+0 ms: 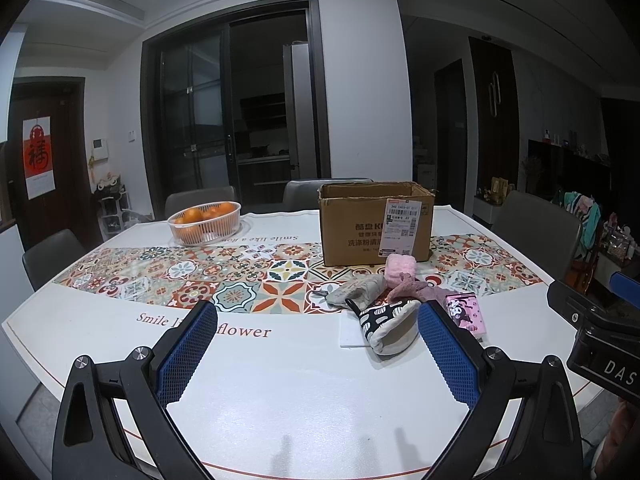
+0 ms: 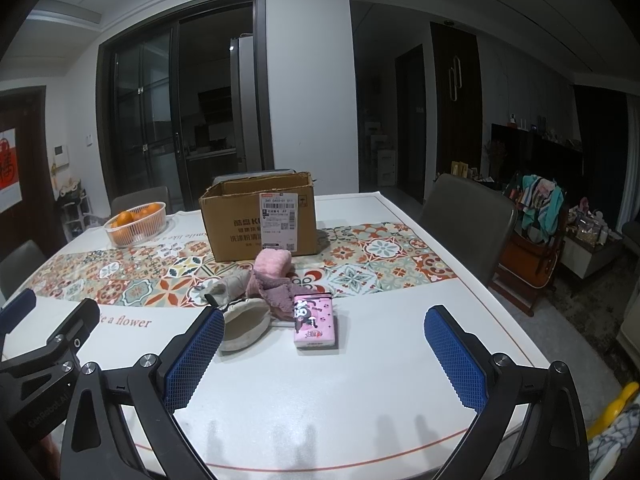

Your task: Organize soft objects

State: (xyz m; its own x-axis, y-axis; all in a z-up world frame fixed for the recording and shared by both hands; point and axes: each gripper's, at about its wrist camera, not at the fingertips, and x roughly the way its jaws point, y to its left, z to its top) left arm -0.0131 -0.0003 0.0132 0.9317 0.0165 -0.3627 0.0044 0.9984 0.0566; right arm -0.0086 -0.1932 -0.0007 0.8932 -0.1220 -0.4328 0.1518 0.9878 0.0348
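Blue-padded fingers fill the bottom of both views, and both claws are spread wide with nothing between them. Left gripper (image 1: 318,354) hovers low over the white table (image 1: 280,392); right gripper (image 2: 328,356) does the same, level and pointing forward. Centre frame sits the soft pile: a patterned oven mitt (image 1: 386,326) nearest, a grey glove (image 1: 354,288) behind it, a mauve cloth (image 2: 272,286) draped across, and a pink rolled towel (image 2: 274,262) at the back, just in front of the open cardboard box (image 2: 260,220). A pink tissue pack (image 2: 314,322) lies at the pile's right edge, touching the cloth. Upper left of the pile, a basket of oranges (image 1: 205,222) stands well apart.

Nothing is picked up yet, by my reading. Best play: take the pack or the mitt first, since they lie free at the front, pinch across the narrow side, lift straight up so the draped cloth doesn't drag, then carry over the box rim.
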